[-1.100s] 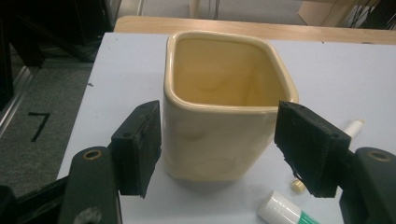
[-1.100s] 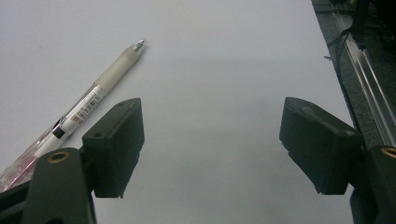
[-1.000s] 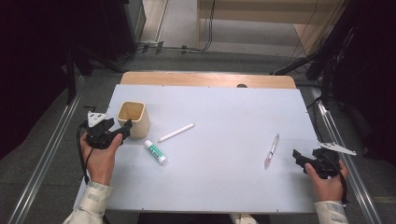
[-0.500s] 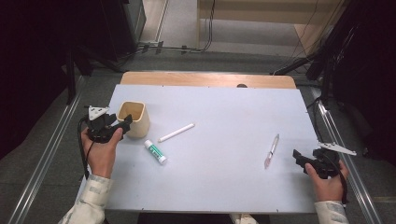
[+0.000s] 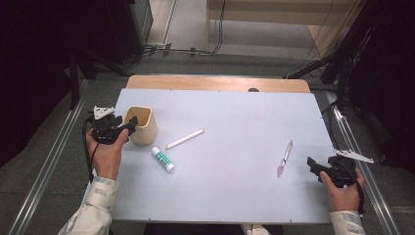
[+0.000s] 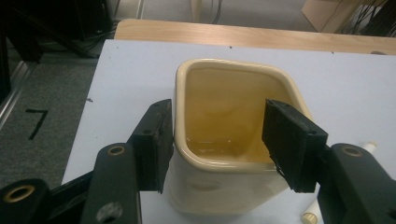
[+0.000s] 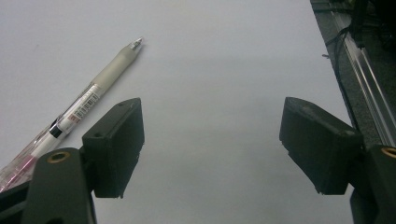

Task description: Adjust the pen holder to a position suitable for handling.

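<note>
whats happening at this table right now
A person holds a gripper in each hand. The left gripper is at the cream cup, one jaw outside its wall and one over its opening; the jaws have just been closing, and a firm grip cannot be told yet. The right gripper rests open near the table's right edge, beside a pen. A white marker and a glue stick lie between.
</note>
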`<state>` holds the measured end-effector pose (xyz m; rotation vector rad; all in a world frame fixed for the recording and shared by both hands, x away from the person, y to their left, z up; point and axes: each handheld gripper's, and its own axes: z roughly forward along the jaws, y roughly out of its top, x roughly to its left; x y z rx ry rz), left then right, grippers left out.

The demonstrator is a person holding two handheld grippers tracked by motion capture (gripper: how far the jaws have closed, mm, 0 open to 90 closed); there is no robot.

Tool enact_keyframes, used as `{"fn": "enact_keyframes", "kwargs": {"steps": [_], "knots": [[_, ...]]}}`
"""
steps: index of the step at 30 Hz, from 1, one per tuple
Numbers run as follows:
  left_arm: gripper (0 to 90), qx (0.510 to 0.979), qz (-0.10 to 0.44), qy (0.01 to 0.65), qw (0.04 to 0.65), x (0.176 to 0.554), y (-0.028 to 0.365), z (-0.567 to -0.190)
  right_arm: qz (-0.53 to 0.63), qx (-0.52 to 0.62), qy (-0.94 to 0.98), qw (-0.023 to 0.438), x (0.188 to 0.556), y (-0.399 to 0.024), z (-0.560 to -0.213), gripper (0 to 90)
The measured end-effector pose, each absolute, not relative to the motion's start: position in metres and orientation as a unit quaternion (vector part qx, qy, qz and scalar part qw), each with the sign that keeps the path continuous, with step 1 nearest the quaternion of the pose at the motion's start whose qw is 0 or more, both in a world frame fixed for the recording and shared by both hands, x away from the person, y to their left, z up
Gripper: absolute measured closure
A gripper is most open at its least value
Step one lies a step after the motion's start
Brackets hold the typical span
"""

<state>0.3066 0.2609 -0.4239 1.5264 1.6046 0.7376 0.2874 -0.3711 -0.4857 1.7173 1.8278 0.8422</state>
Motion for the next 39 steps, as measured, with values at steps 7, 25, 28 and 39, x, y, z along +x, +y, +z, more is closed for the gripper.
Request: {"fn": "enact_keyframes", "kwargs": {"steps": [7,25,28,39], "knots": [[47.4,0.611,0.286,0.635,0.377,0.316,0.262,-0.426,0.309,0.630,0.669,0.245,0.287,-0.371,-0.486,20.7],[56.1,0.622,0.282,0.641,0.351,0.329,0.263,-0.432,0.309,0.630,0.668,0.247,0.287,-0.372,-0.485,20.7],[59.5,0.625,0.279,0.641,0.346,0.332,0.265,-0.431,0.309,0.630,0.668,0.247,0.287,-0.372,-0.485,20.7],[61.2,0.631,0.275,0.646,0.331,0.339,0.264,-0.432,0.310,0.630,0.668,0.247,0.288,-0.372,-0.485,20.7]]}}
